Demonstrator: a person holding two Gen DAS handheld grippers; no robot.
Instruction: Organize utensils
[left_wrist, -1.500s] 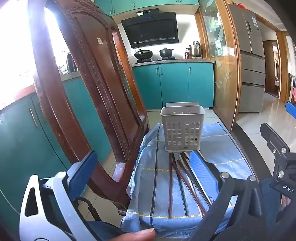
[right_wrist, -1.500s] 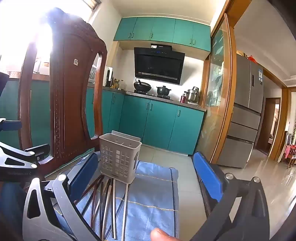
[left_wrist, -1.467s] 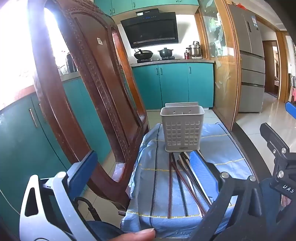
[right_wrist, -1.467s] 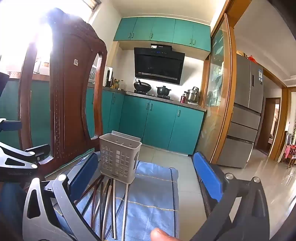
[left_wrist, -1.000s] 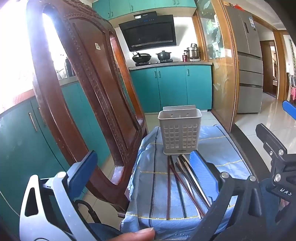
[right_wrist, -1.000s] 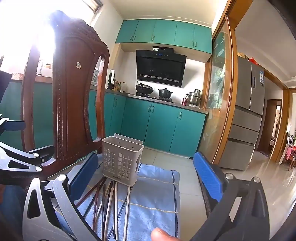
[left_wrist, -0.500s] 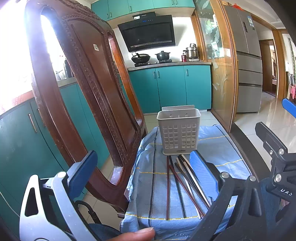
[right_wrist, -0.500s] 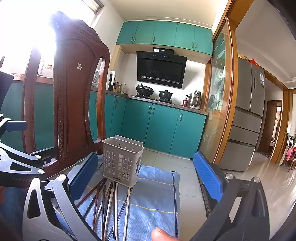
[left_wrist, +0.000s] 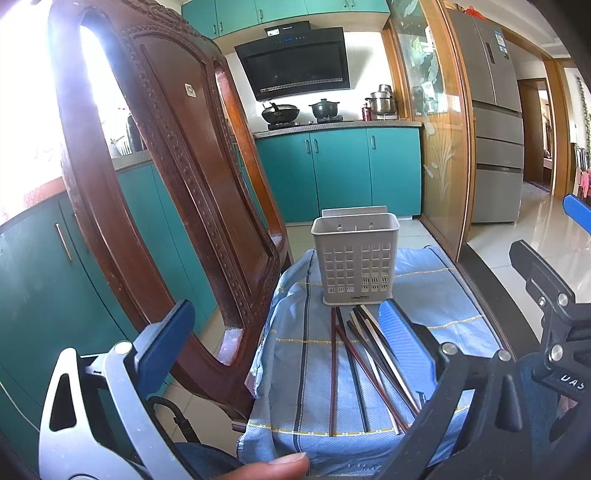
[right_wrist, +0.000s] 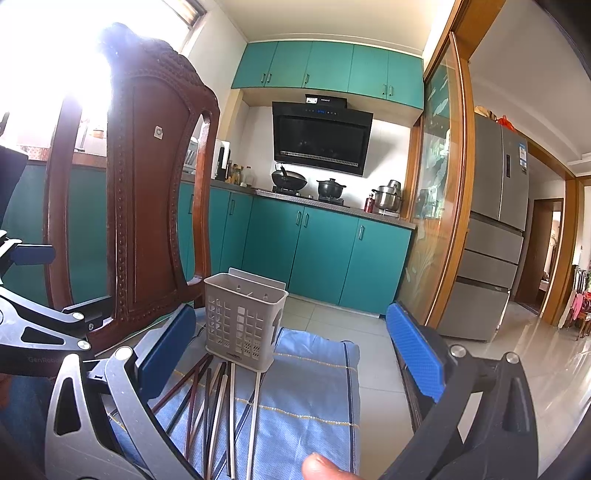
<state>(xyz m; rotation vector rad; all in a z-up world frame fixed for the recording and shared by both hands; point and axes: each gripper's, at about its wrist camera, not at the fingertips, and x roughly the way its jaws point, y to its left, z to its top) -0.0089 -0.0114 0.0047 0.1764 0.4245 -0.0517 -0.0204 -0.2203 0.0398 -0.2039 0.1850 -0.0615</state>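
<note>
Left tool (left_wrist: 284, 334): jaws spread wide, blue pads well apart, nothing between them, touching nothing. Ahead of it and slightly to its right lie the chopsticks (left_wrist: 364, 363), a loose fan of dark red, black and pale sticks on a blue cloth (left_wrist: 295, 354), their far ends touching or just short of the foot of the basket (left_wrist: 355, 260); which, cannot be told. The basket stands upright beyond the sticks, grey, perforated. To the tool's left, a carved wooden chair (left_wrist: 177, 177) back rises close by and blocks much of that side. A thumb tip (left_wrist: 275, 467) shows at the near edge.

Right tool (right_wrist: 291, 350): jaws likewise wide open, empty, in contact with nothing. The basket (right_wrist: 243, 325) sits ahead and to its left, just beyond the left pad; the chopsticks (right_wrist: 218, 402) lie nearer, also left of centre, partly hidden behind that pad.

View differences: the left wrist view shows the whole fan of sticks and part of the right tool's frame at its right edge. The right wrist view shows the basket's divided inside, the cloth's (right_wrist: 314, 398) right edge, and the left tool's frame at its far left.

Surroundings: teal cabinets (right_wrist: 314, 251), stove with pots, black hood, grey fridge (right_wrist: 495, 229) far right. The desk is hidden under the cloth.
</note>
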